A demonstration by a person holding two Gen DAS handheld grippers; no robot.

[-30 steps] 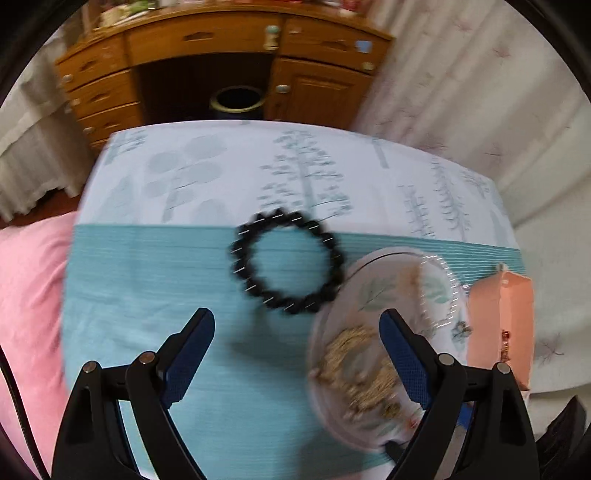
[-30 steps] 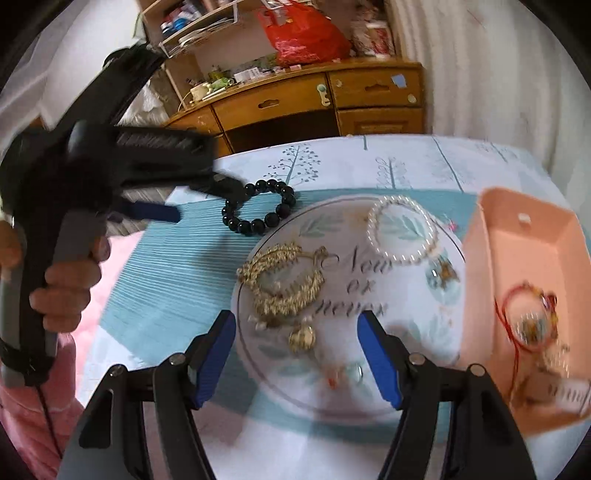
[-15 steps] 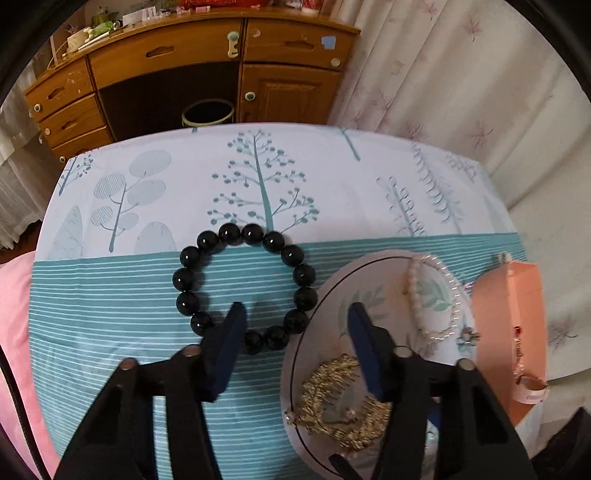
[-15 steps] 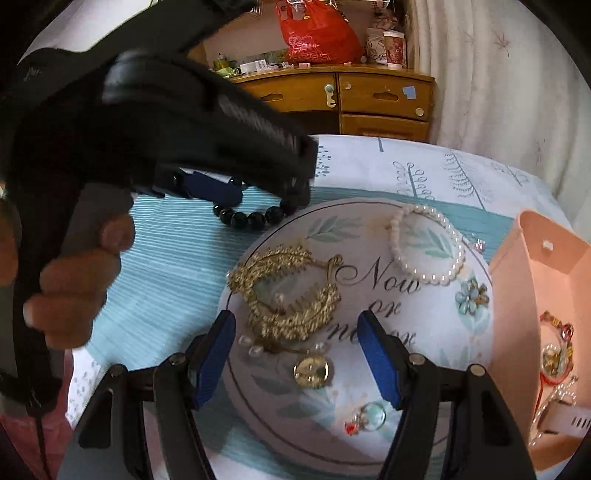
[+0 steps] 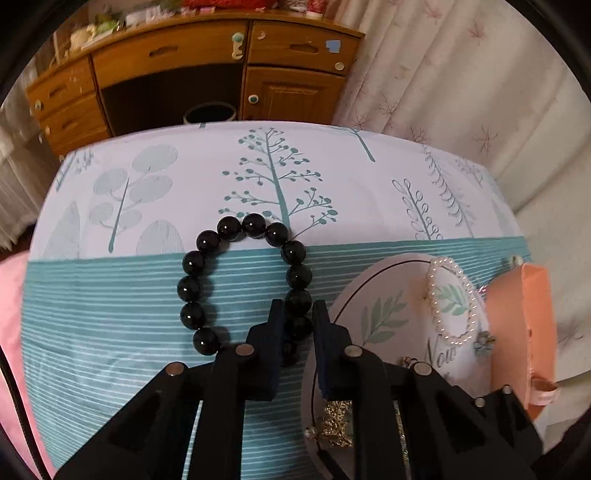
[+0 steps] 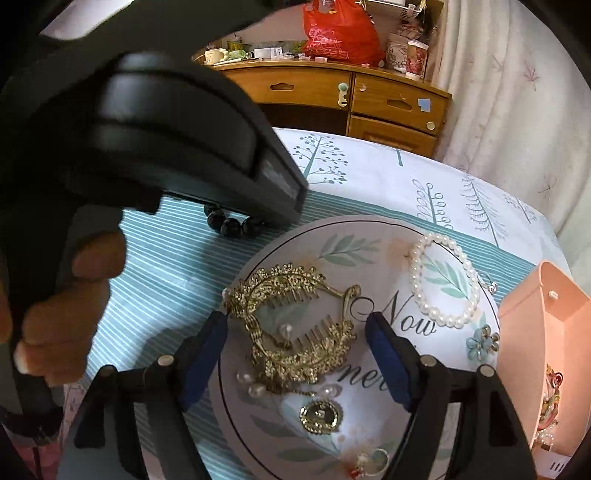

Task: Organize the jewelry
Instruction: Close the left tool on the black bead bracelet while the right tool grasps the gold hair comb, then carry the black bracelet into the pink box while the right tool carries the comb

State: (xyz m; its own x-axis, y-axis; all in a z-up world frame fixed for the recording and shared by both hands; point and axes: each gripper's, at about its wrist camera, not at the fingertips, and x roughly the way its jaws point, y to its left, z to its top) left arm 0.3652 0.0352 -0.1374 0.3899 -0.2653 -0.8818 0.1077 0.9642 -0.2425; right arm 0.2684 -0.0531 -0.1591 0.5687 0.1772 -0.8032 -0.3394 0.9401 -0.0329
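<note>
Left claw has closed on black bracelet.

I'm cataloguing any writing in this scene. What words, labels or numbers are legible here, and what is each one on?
"Now": script lettering on the round plate, beside the pearl bracelet.
"ne...": a lower line of script on the same plate, partly hidden by the right gripper; the full word cannot be read.
Red bag on the desk: white print, too blurred to read.
Nothing else legible.
</note>
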